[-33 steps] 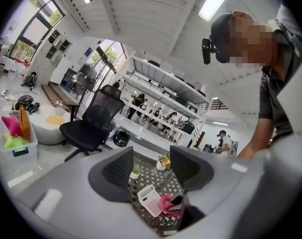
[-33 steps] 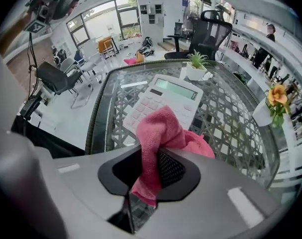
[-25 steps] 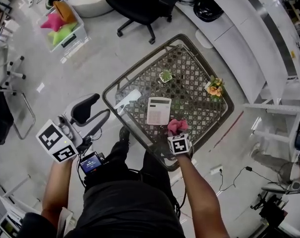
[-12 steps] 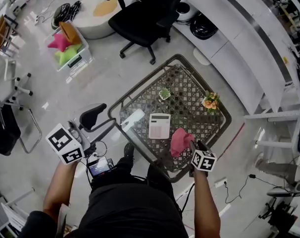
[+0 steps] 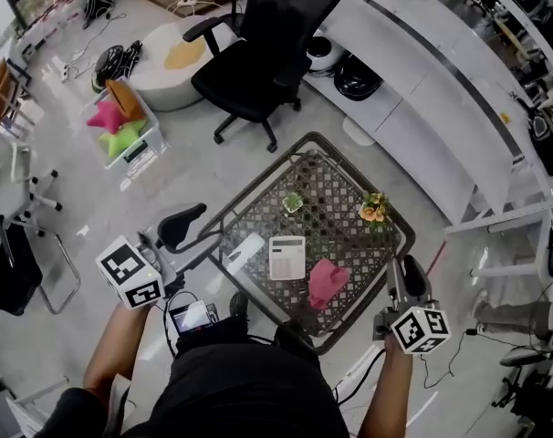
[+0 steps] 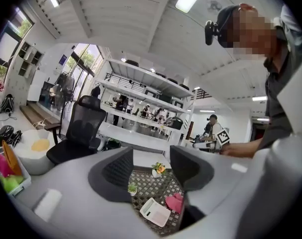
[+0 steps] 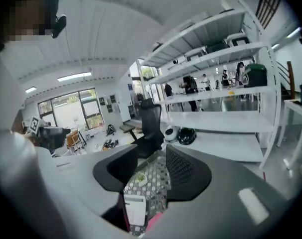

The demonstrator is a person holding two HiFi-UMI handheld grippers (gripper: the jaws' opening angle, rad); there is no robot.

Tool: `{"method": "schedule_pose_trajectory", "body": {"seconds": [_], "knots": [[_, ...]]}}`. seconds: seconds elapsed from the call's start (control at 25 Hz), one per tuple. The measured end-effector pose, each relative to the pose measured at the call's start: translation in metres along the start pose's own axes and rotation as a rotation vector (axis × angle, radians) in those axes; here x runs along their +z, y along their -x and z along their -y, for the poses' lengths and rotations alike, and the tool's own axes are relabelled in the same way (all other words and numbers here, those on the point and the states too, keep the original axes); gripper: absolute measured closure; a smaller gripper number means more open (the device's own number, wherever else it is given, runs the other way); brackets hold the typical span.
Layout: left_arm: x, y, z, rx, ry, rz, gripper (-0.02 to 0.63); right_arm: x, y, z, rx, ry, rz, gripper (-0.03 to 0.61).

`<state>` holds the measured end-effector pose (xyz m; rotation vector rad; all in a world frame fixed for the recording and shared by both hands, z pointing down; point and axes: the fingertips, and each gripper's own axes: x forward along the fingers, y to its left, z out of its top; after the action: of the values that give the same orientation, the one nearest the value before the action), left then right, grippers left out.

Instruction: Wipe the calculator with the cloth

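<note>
— Pink cloth (image 5: pixel 327 281) lies on the mesh table (image 5: pixel 403 235), just beside the calculator (image 5: pixel 286 256). The right gripper (image 5: pixel 400 277) has just been opening, and nothing sits between its jaws.

— The left gripper (image 6: pixel 151 171) gapes empty too. I'd pinch the cloth's bunched middle and drag it flat across the keys.

— Only the head view shows both grippers held away from the cloth. The right gripper view catches just a pink sliver.

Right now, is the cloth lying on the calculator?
No, the pink cloth lies beside the calculator, not on it.
</note>
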<state>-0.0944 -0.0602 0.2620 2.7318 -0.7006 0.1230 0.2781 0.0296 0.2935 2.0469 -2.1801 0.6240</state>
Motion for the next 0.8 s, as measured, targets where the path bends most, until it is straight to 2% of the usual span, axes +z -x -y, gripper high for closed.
{"method": "schedule_pose_trajectory", "body": {"seconds": [0.16, 0.4, 0.56, 0.8], "knots": [[0.014, -0.008, 0.004, -0.021, -0.025, 0.004, 0.367, 0.089, 0.027, -0.038, 0.072, 0.102, 0.164, 0.415], [0.028, -0.015, 0.012, -0.043, -0.04, 0.016, 0.367, 0.18, 0.082, -0.093, 0.185, 0.217, 0.371, 0.413], [0.034, -0.017, 0.017, -0.055, -0.042, 0.032, 0.367, 0.206, 0.107, -0.109, 0.166, 0.271, 0.401, 0.413], [0.035, -0.013, 0.025, -0.07, -0.05, 0.06, 0.367, 0.208, 0.134, -0.113, 0.14, 0.279, 0.437, 0.414]]}}
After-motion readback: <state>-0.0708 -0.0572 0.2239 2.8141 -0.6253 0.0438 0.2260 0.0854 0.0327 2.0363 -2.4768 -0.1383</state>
